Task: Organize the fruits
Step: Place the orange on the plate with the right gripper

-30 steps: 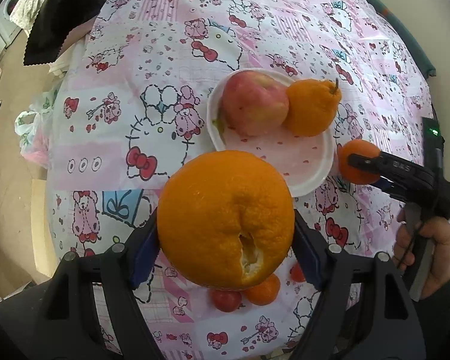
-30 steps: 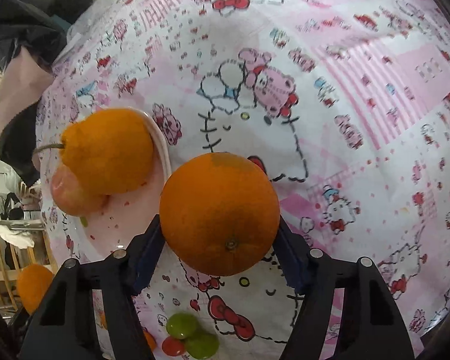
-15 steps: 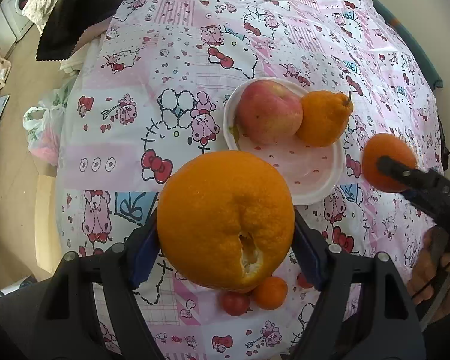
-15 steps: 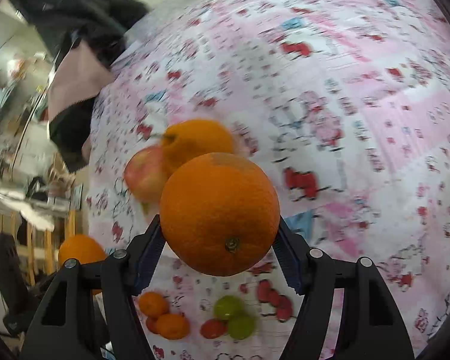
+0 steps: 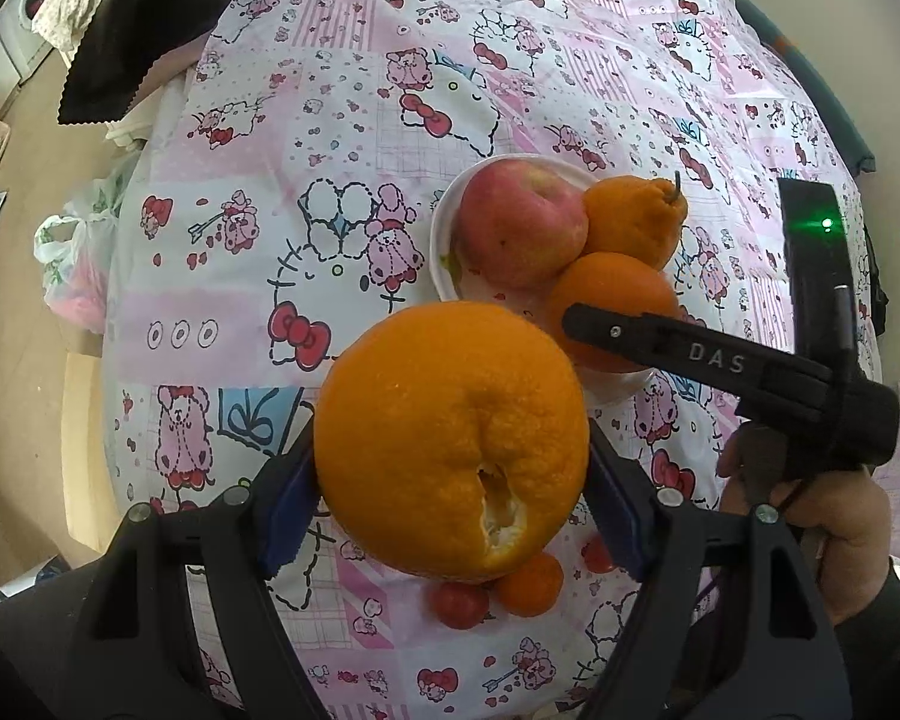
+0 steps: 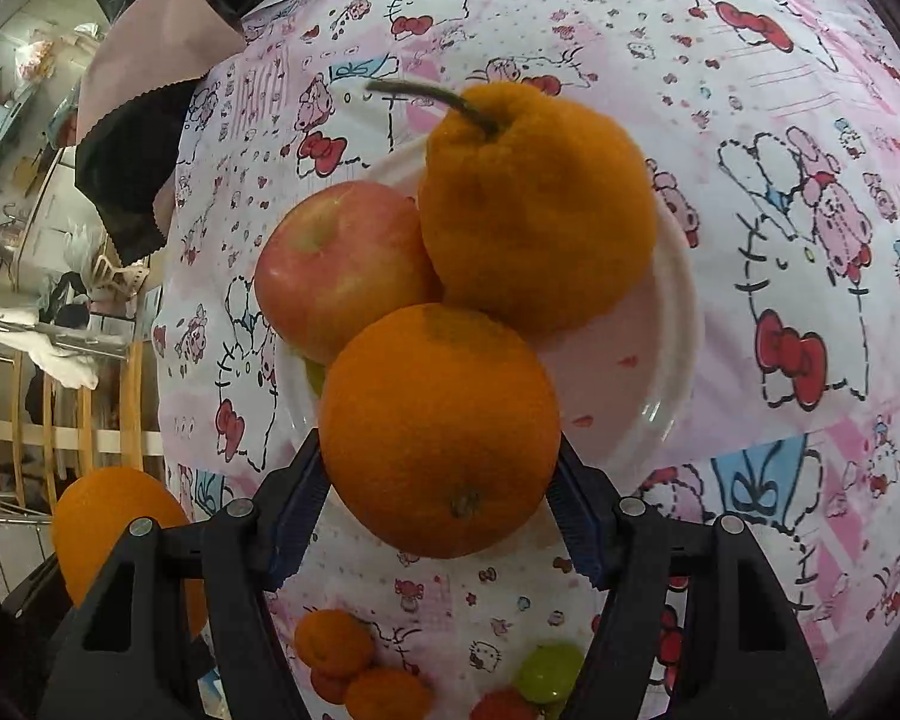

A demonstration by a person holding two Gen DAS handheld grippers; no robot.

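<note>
My left gripper (image 5: 450,468) is shut on a large orange (image 5: 450,438) with a torn navel, held above the table's near side. My right gripper (image 6: 441,480) is shut on a smooth round orange (image 6: 441,432) and holds it over the near part of the white plate (image 6: 672,324). That orange also shows in the left wrist view (image 5: 612,294) by the plate (image 5: 441,240). On the plate lie a red apple (image 6: 342,264) and a knobby stemmed orange (image 6: 534,204). The large orange shows at the lower left of the right wrist view (image 6: 114,516).
The table has a pink cartoon-print cloth (image 5: 342,120). Small tomatoes and a small orange (image 5: 528,588) lie near the front edge, with small oranges (image 6: 336,642) and a green fruit (image 6: 549,672). Dark cloth (image 5: 150,18) hangs at the far left corner.
My right gripper has carried its orange from beside the plate to over the plate, close to the apple and the knobby orange. My left gripper still holds the large orange, shifted only slightly.
</note>
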